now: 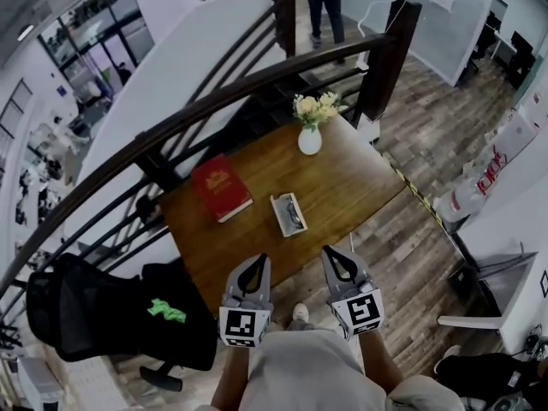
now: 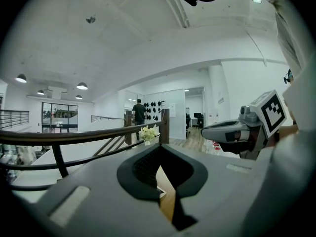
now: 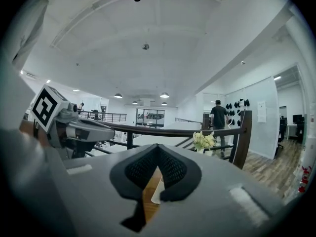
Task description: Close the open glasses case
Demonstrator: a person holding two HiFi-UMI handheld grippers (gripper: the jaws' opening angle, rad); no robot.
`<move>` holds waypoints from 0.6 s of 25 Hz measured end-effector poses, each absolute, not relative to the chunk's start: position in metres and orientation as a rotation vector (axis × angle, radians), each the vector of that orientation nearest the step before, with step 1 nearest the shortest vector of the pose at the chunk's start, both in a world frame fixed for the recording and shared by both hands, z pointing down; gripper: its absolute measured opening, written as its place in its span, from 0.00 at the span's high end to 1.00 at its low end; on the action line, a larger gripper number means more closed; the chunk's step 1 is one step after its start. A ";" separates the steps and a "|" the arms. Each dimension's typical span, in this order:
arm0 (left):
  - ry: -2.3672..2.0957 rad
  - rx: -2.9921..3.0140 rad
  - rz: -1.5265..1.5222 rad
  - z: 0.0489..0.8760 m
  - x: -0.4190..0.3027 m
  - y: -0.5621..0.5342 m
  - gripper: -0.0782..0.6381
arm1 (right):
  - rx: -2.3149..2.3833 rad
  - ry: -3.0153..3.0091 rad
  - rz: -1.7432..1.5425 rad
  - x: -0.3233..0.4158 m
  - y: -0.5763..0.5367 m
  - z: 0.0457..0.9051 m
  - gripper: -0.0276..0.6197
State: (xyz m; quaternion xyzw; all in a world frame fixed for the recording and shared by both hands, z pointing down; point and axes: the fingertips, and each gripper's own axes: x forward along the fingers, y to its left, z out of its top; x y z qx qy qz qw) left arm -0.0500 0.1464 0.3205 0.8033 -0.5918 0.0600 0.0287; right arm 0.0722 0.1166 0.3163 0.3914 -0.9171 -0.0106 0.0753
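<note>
The glasses case [image 1: 288, 214] lies open near the middle of the wooden table [image 1: 351, 187], pale inside, with a pair of glasses in it. Both grippers hover side by side over the table's near edge, short of the case and pointing towards it. My left gripper [image 1: 257, 262] is shut with nothing in it, its tips meeting [image 2: 159, 147]. My right gripper [image 1: 330, 253] is also shut and empty [image 3: 158, 146]. Each gripper view shows the other gripper beside it, the right gripper [image 2: 232, 131] and the left gripper [image 3: 86, 128], and only a sliver of table through the jaw gap.
A red book [image 1: 221, 187] lies left of the case. A white vase of yellow flowers [image 1: 310, 134] stands at the table's far edge. A dark railing [image 1: 171, 131] curves behind the table. A black chair [image 1: 103, 311] stands at the left. A person [image 1: 325, 7] stands far behind.
</note>
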 end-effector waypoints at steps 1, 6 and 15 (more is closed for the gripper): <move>-1.830 2.469 0.194 0.323 -0.051 0.142 0.87 | 1.164 -2.751 -0.025 0.072 0.111 0.319 0.95; -1.827 2.434 0.235 0.339 -0.054 0.122 0.87 | 1.126 -2.744 0.016 0.067 0.090 0.333 0.95; -1.754 2.421 0.268 0.376 -0.063 0.081 0.87 | 1.092 -2.686 0.090 0.052 0.052 0.373 0.95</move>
